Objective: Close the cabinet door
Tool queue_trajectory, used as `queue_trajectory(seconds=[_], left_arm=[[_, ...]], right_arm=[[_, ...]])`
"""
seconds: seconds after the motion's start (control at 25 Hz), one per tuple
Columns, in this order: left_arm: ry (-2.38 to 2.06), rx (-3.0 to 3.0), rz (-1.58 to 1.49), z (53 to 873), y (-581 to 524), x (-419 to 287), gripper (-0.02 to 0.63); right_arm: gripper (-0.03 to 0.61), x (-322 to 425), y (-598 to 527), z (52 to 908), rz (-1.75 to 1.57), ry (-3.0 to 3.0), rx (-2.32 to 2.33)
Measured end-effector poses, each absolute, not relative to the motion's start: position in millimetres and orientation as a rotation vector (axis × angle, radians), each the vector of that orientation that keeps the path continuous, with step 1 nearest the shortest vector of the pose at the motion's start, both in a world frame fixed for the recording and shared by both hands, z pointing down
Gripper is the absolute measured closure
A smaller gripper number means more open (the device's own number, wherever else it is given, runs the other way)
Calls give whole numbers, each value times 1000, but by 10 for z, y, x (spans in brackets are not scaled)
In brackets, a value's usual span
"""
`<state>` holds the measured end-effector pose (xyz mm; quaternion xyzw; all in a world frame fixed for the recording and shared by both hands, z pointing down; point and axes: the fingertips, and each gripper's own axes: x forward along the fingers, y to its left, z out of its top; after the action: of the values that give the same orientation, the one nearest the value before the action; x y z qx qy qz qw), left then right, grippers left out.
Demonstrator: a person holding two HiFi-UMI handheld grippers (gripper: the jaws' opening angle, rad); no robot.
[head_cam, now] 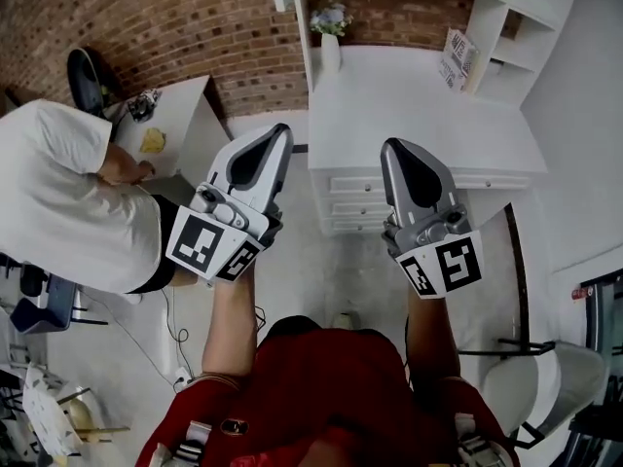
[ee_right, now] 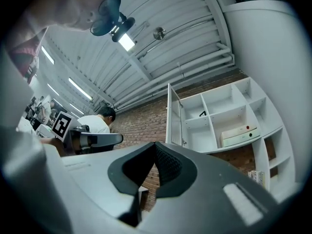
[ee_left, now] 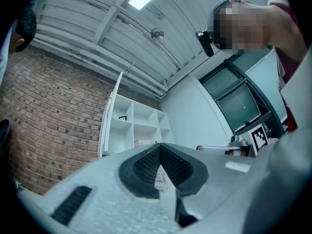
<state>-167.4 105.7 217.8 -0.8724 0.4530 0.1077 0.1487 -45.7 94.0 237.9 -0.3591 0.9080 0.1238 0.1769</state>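
Vase [head_cam: 331, 54] on desk [head_cam: 419, 105], cabinet door [ee_right: 174, 116] open

Head view: steeply down, close above left tongs [head_cam: 278, 134] and right tongs [head_cam: 393, 150]; table [head_cam: 409, 105] at 12 o'clock. Gripper views: each low behind its own tongs, tilted upward. Shared field: brick wall [ee_left: 48, 116], cabinet [ee_left: 141, 128].

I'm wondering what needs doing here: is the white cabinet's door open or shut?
Open. The cabinet door stands swung out, leaving the shelves beside it exposed.
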Motion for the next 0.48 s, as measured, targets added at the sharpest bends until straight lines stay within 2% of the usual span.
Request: queue_trajectory(seconds=[0.48], left_arm=[[1343, -2513, 339, 2190, 68, -1970, 594]], right_arm=[[565, -596, 151, 2499, 342, 2600, -1083]])
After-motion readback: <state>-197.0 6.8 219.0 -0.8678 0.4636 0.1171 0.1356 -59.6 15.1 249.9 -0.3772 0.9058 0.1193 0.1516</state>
